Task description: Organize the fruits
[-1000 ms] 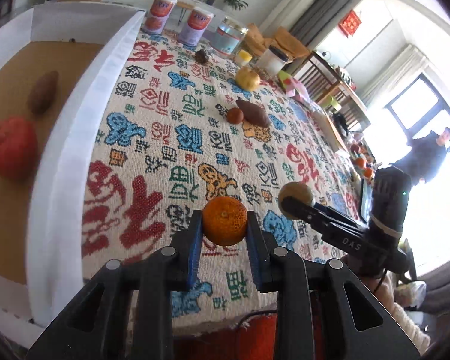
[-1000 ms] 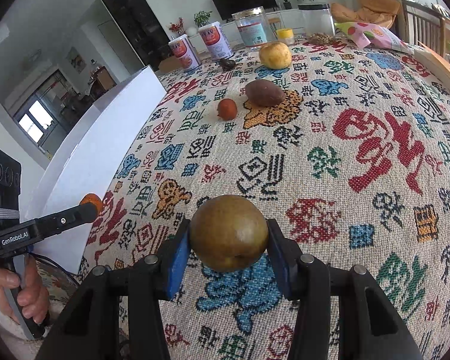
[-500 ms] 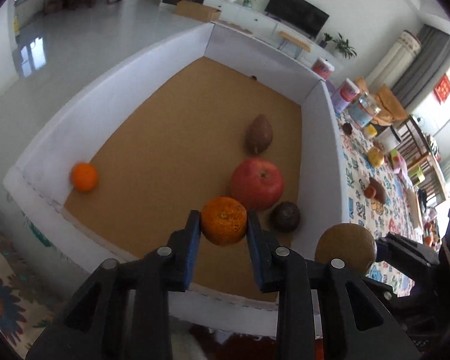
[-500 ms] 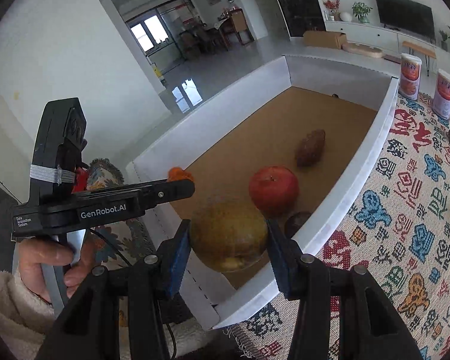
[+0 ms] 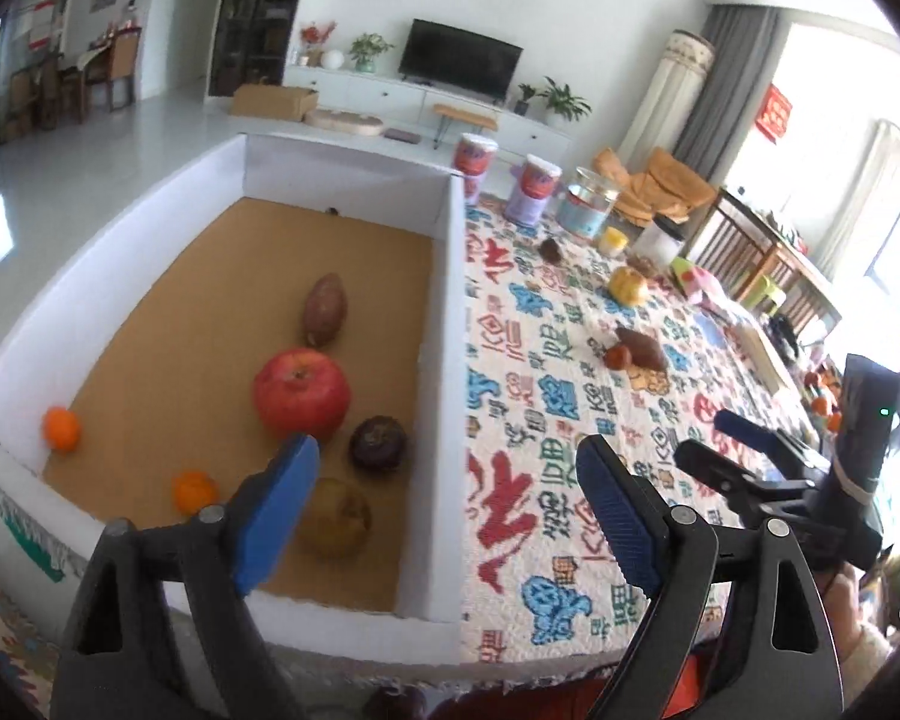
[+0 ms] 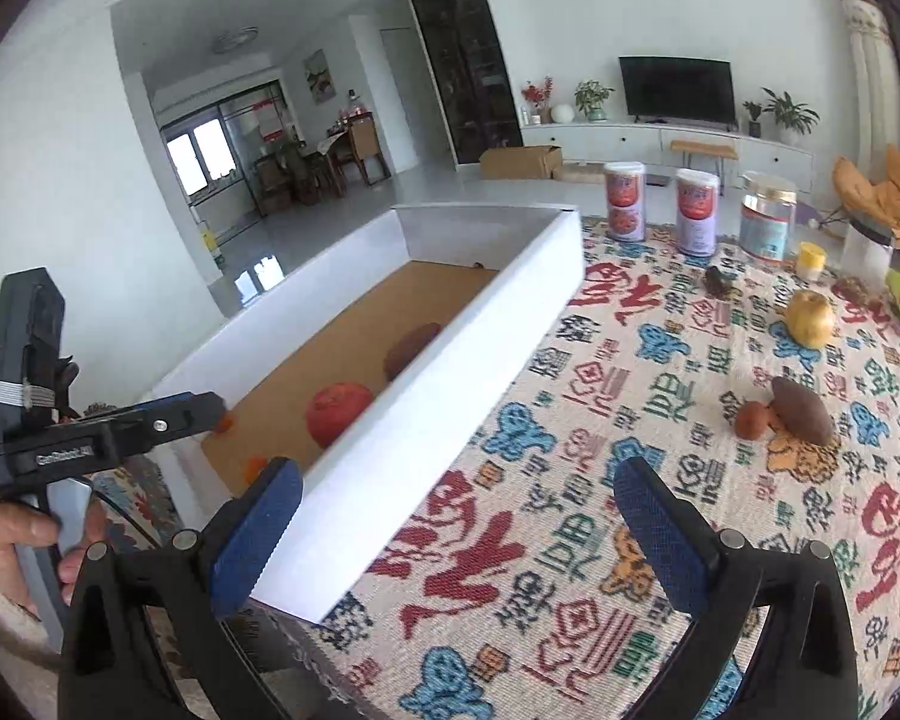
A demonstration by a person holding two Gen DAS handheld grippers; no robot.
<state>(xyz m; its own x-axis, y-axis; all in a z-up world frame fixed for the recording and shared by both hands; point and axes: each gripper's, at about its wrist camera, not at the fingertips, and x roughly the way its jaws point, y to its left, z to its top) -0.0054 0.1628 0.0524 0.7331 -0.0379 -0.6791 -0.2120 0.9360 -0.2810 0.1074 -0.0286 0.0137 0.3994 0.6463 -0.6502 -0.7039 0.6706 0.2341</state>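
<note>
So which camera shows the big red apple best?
The left wrist view: the red apple shows nearly whole inside the white box, just past that gripper's blue pad. In the right wrist view the box wall hides its lower part.

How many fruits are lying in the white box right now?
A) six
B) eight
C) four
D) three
A: the left wrist view shows six on the brown floor of the white box: red apple, brown oval fruit, dark round fruit, brownish pear, and two small oranges.
</note>
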